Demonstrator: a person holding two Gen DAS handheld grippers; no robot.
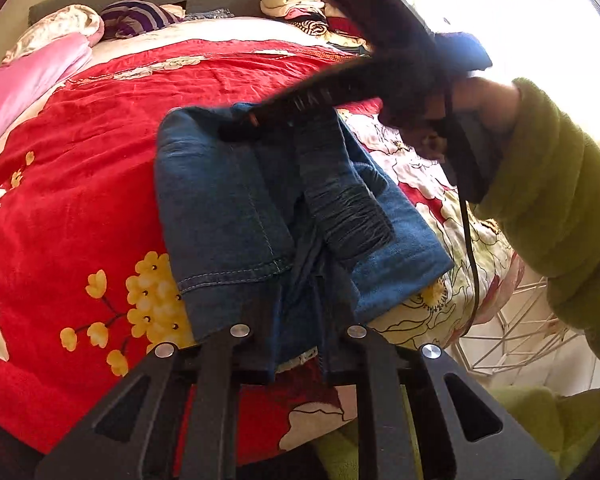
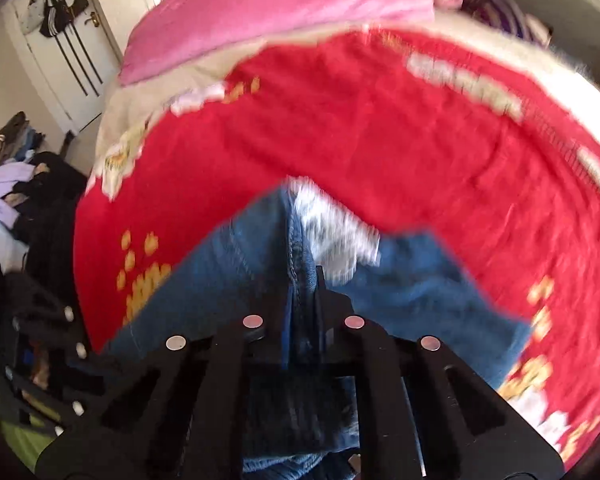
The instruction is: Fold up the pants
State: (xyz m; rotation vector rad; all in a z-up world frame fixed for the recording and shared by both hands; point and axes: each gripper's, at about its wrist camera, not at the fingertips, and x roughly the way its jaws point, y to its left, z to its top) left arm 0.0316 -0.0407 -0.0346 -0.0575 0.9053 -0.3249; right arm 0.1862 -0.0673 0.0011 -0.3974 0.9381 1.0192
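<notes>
Gripping the jeans [image 1: 260, 208] at two ends, I judge I am midway through a fold. My left gripper [image 1: 296, 320], at the bottom centre of the left wrist view, is closed down on a bunched edge of denim. My right gripper [image 2: 302, 296], bottom centre of its own view, is likewise clamped on a seam, its jaws nearly together with cloth between them. In the left view the right gripper [image 1: 244, 128] reaches in from the upper right, held by a hand [image 1: 488, 108] in a green sleeve [image 1: 556, 208].

The jeans lie in the middle of the frame on the red floral bedspread [image 1: 80, 200], partly lifted. They are blue denim, already doubled lengthwise, with a stitched hem at the lower left and a darker patch right of centre. The right view is motion-blurred, so finer detail is lost there.

Next, I think, both ends must travel together so the edges meet squarely before I let go.
</notes>
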